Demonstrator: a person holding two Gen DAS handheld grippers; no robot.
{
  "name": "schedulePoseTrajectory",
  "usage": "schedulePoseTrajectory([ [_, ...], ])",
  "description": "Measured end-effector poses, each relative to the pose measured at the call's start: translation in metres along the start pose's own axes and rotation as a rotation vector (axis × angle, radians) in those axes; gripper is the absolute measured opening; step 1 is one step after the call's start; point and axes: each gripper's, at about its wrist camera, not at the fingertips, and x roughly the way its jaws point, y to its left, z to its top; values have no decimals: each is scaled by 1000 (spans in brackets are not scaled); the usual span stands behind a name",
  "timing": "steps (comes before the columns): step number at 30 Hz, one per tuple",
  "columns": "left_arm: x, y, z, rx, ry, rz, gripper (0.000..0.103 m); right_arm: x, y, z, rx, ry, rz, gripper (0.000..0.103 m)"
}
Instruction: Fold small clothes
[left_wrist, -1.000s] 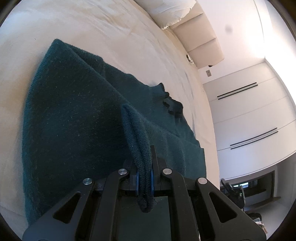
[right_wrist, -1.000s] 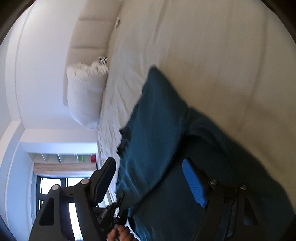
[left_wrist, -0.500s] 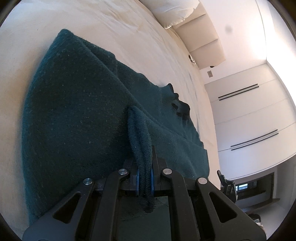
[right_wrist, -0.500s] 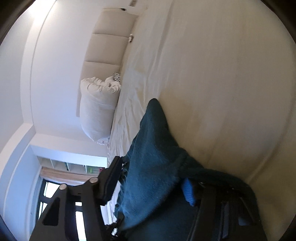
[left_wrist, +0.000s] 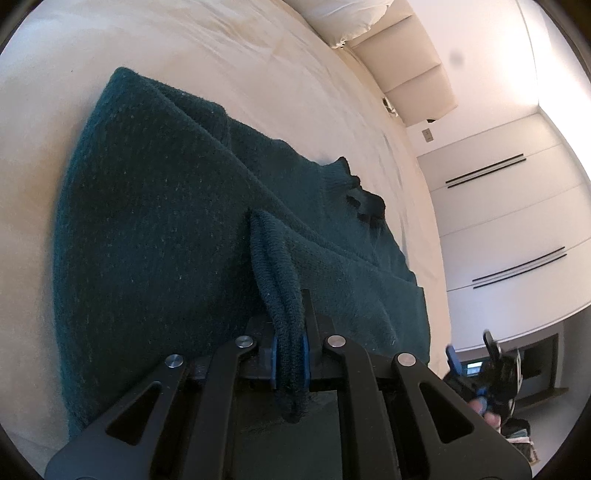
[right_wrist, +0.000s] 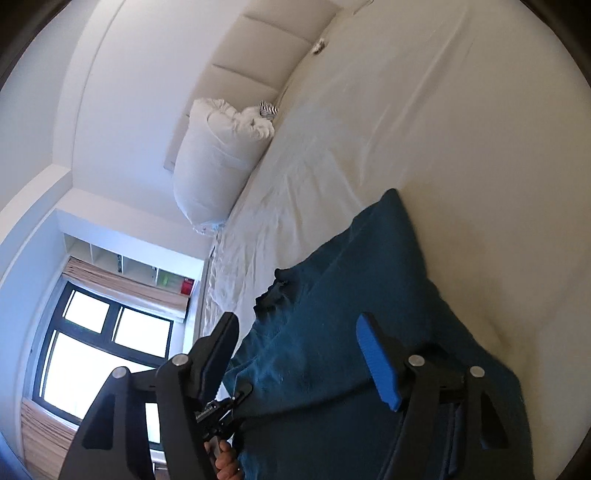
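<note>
A dark teal knit sweater (left_wrist: 155, 229) lies partly folded on the cream bed sheet (left_wrist: 221, 55). My left gripper (left_wrist: 290, 354) is shut on a ribbed edge of the sweater, which sticks up between the blue pads. In the right wrist view the sweater (right_wrist: 332, 332) spreads out below my right gripper (right_wrist: 299, 350). Its jaws are opening, and no cloth is between its pads (right_wrist: 376, 362). The right gripper (left_wrist: 480, 373) also shows small at the lower right of the left wrist view. The left gripper (right_wrist: 218, 410), with a hand under it, shows at the bottom of the right wrist view.
A white bundled pillow (right_wrist: 218, 162) leans against the padded headboard (right_wrist: 266, 48) at the far end of the bed. A window (right_wrist: 96, 347) with shelves above it is on one side. White wardrobe doors (left_wrist: 498, 221) are on the other.
The right gripper has let the sweater fold slip off its finger, lifted and rolled away from it, and stands wider. The left gripper keeps still with the ribbed edge held.
</note>
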Motion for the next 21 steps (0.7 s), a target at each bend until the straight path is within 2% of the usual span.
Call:
schedulePoseTrajectory([
  [1, 0, -2, 0, 8, 1, 8, 8, 9, -3, 2, -6, 32, 19, 70],
  [5, -1, -9, 0, 51, 12, 49, 9, 47, -34, 19, 38, 97, -47, 70],
  [7, -5, -11, -1, 59, 16, 75, 11, 45, -52, 26, 94, 77, -48, 66],
  [8, -12, -15, -2, 81, 13, 111, 12, 39, -56, 31, 114, 60, -12, 66],
  [10, -26, -18, -4, 115, -9, 186, 13, 22, -55, 37, 103, 20, -8, 68],
  [12, -45, -21, -3, 123, -68, 345, 13, 9, -49, 43, 81, -9, 9, 71],
  [13, -52, -23, -2, 119, -98, 395, 13, 4, -44, 47, 63, -22, 30, 72],
  [14, -60, -34, -2, 146, -146, 399, 13, 4, -41, 51, 53, -24, 43, 73],
  [15, -60, -45, -2, 186, -159, 364, 13, 7, -36, 54, 44, -17, 54, 74],
  [17, -46, -77, -5, 299, -140, 251, 13, 23, -33, 60, 37, 22, 89, 74],
  [19, -23, -94, -8, 371, -103, 180, 13, 46, -40, 66, 49, 75, 110, 75],
  [20, -8, -99, -9, 409, -87, 179, 13, 53, -45, 67, 64, 86, 83, 75],
  [21, 10, -98, -9, 423, -63, 214, 13, 62, -56, 68, 89, 103, 43, 76],
])
